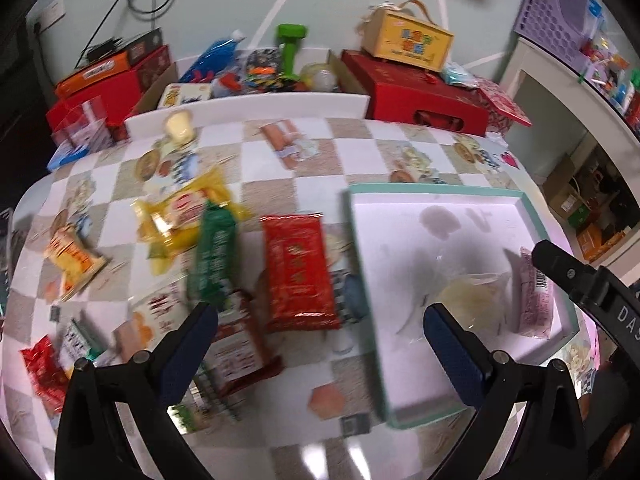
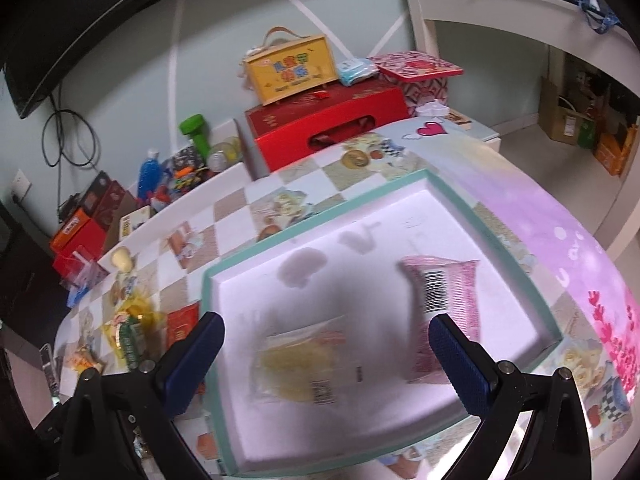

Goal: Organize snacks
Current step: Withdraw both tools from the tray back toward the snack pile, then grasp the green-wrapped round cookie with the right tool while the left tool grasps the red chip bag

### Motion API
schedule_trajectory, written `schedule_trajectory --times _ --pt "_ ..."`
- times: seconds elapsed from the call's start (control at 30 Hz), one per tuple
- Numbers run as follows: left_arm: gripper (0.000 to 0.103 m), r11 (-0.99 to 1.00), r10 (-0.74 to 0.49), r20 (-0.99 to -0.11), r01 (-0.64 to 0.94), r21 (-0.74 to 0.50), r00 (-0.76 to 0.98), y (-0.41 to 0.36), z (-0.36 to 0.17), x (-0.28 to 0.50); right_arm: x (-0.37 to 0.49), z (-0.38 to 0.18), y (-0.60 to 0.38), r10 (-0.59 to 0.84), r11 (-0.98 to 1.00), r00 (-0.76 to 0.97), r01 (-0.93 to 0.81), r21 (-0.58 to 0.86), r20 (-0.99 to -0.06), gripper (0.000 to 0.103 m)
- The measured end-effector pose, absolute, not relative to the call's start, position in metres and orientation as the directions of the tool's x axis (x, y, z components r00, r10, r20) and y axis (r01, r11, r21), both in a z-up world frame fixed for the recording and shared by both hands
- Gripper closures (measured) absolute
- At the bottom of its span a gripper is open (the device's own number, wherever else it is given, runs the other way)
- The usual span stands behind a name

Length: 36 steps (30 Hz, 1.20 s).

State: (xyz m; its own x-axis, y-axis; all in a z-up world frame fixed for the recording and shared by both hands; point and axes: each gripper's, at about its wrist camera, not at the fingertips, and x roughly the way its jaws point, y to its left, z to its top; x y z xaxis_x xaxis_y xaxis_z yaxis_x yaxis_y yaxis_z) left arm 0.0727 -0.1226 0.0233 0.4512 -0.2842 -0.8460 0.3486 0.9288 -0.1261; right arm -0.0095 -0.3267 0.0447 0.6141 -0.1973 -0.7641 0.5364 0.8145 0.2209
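Both the left gripper point(image 1: 320, 328) and the right gripper point(image 2: 326, 344) are held with jaws apart, gripping nothing. Below the right one, a clear packet of pale yellow snack point(image 2: 300, 360) and a pink barcoded packet point(image 2: 444, 300) are seen lying inside the shallow white tray with a mint-green rim point(image 2: 320, 216). Left of the tray, a red foil packet point(image 1: 298, 272), a green packet point(image 1: 212, 256) and a yellow packet point(image 1: 184, 212) are seen on the checked tablecloth point(image 1: 360, 152).

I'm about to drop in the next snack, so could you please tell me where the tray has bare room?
The tray is bare across its far half, beyond the pink packet and clear yellow packet. The tablecloth left of it is crowded with a red packet and green packet.
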Motion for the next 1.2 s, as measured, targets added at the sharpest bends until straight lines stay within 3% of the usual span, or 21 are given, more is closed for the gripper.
schedule_trajectory --times 0.17,0.63,0.73,1.13,1.2 --pt "0.001 0.944 -0.277 -0.847 0.295 -0.150 0.453 -0.086 0.029 0.073 -0.002 0.051 -0.303 -0.210 0.844 0.620 0.506 0.180 -0.756 0.000" --pt "0.001 0.979 -0.205 -0.858 0.083 -0.189 0.471 0.026 0.030 0.072 0.028 0.040 -0.198 -0.046 0.951 0.601 0.271 0.149 -0.798 0.000" --pt "0.001 0.989 -0.135 -0.882 0.005 -0.149 0.451 0.050 0.025 0.071 0.033 0.033 -0.172 -0.016 0.969 0.574 0.212 0.130 -0.819 0.000" --pt "0.001 0.972 -0.055 -0.925 -0.192 -0.135 0.375 0.120 -0.009 0.071 0.040 0.001 -0.076 0.097 0.995 0.484 -0.037 0.090 -0.870 0.000" --pt "0.001 0.968 -0.060 -0.934 -0.209 -0.141 0.353 0.126 -0.018 0.072 0.041 -0.004 -0.064 0.103 0.994 0.471 -0.069 0.079 -0.876 0.005"
